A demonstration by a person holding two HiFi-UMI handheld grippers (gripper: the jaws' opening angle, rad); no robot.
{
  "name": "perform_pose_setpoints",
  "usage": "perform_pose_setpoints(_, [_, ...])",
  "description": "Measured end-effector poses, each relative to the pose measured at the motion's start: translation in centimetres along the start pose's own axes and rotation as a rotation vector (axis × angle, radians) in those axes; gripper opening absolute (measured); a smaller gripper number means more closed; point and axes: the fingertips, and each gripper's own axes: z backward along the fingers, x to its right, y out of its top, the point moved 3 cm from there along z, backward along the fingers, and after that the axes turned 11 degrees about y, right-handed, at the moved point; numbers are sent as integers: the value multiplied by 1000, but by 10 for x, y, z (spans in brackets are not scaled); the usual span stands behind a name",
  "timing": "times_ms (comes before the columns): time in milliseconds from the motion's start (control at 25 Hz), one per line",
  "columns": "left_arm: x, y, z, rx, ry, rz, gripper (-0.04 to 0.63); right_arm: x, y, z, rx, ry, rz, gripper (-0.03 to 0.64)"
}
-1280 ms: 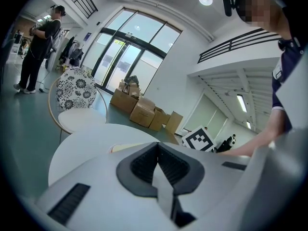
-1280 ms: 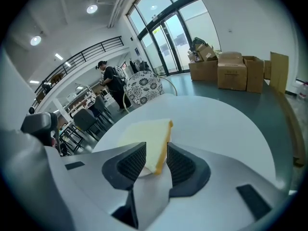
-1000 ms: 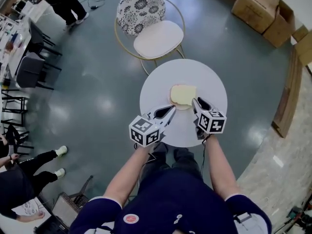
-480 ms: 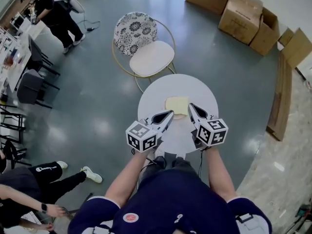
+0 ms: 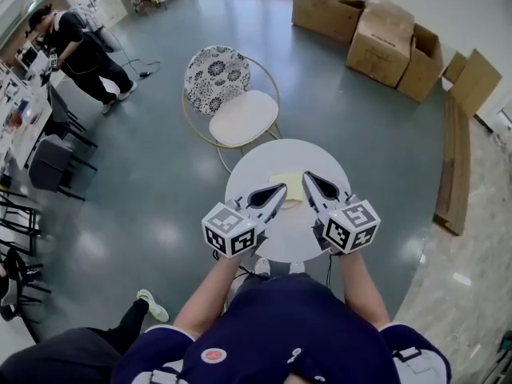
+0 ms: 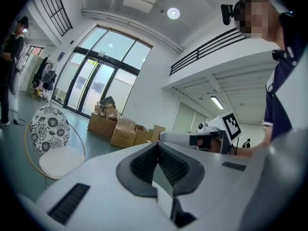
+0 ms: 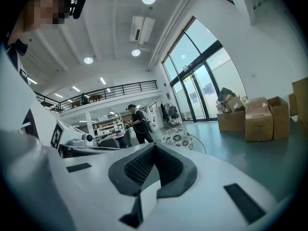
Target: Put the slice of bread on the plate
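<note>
right gripper [image 5: 310, 181]: jaws fully together, nothing between them. Its own view [image 7: 153, 163] shows the pads meeting on bare air, with the room beyond.
left gripper [image 5: 276, 192]: same, jaws together and empty [image 6: 161, 166]. Its view looks across the room and catches the other gripper's marker cube, not the table.
pose: both are held up above the table, side by side, noses angled towards each other. Neither touches anything.
bread [image 5: 290, 184]: pale slice lying flat near the middle of the table, part hidden behind the two gripper tips in the head view. Nothing is gripping it.
plate: cannot pick out a rim in the head view. It would be white on white, and the grippers cover the near edge of the slice.
table [image 5: 264, 160]: small round white top. I see nothing else on it.
progress: my read is that placing is done. The slice is down and released and both tools are clear of it.
left to do: nothing obvious, provided the slice does sit on the plate. That can't be confirmed from here.
risk: low, as the bread is well in from the table edge.
surroundings: patterned round chair [image 5: 236, 102] just beyond the table, cardboard boxes [image 5: 384, 42] by the far wall, a bystander [image 5: 76, 50] well off to the side.
</note>
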Motion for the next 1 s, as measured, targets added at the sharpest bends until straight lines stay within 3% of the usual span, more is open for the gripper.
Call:
perform_pose_setpoints(320, [20,30,5,51,-41,-34,6,-22,38,10,65,34,65,6])
perform_pose_setpoints(1000, [29,45,9,91,-58,-36,6,-23,46,14,88,45,74,6])
